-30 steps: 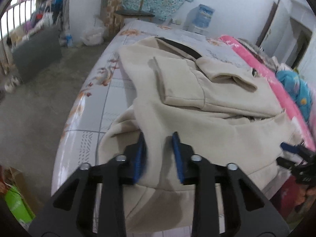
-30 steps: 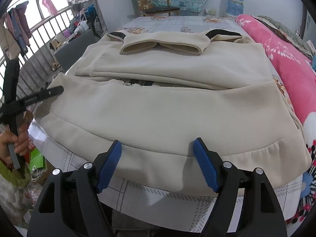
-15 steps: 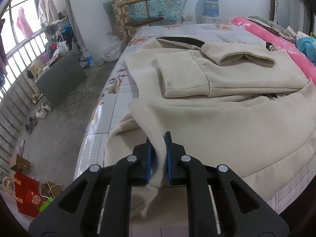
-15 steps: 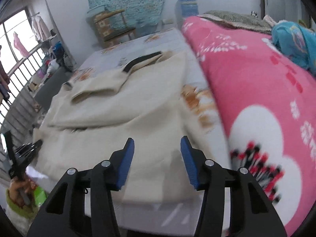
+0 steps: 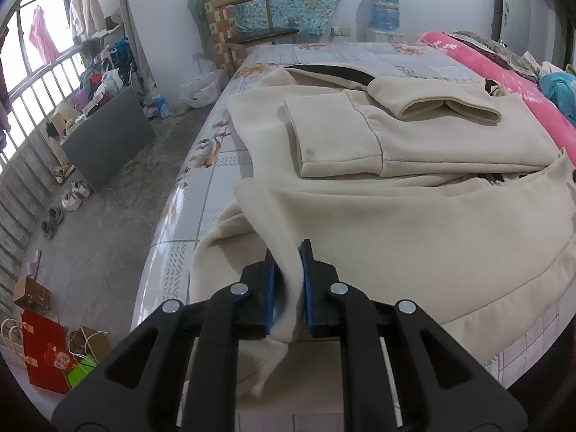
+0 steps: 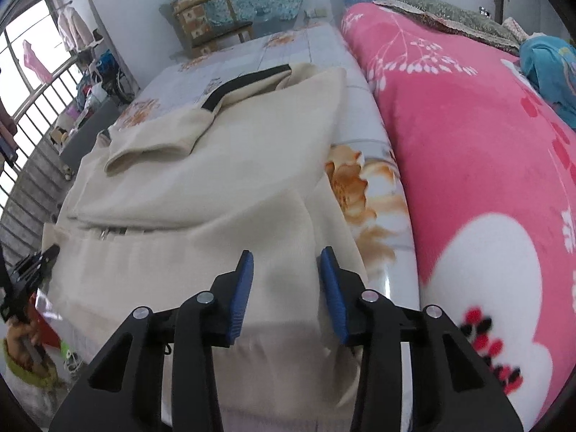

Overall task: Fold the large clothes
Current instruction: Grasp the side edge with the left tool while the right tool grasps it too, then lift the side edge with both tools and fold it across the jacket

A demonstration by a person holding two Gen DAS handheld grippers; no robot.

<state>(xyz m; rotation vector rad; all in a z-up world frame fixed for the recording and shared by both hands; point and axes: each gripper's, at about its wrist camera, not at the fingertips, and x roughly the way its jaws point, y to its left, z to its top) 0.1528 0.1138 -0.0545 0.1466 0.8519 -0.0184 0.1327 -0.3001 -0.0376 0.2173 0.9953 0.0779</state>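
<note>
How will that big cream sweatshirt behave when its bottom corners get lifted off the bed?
Probably floppy: the cream sweatshirt already bunches and droops where the left hand-held gripper pinches its hem. It looks thick and fleecy, so likely heavy enough to sag in the middle. The right hand-held gripper, its jaws just closing, is not yet gripping, so that corner would trail.

My left wrist view looks forward and down along my left gripper (image 5: 288,280) from the near left corner of the bed (image 5: 216,180), close over the cream hoodie (image 5: 396,223), facing the far wall with the wooden chair (image 5: 252,32). My right wrist view looks down along my right gripper (image 6: 286,288) from the near right corner, beside the pink blanket (image 6: 468,144). Both views share the hoodie, bed, chair and far wall.
</note>
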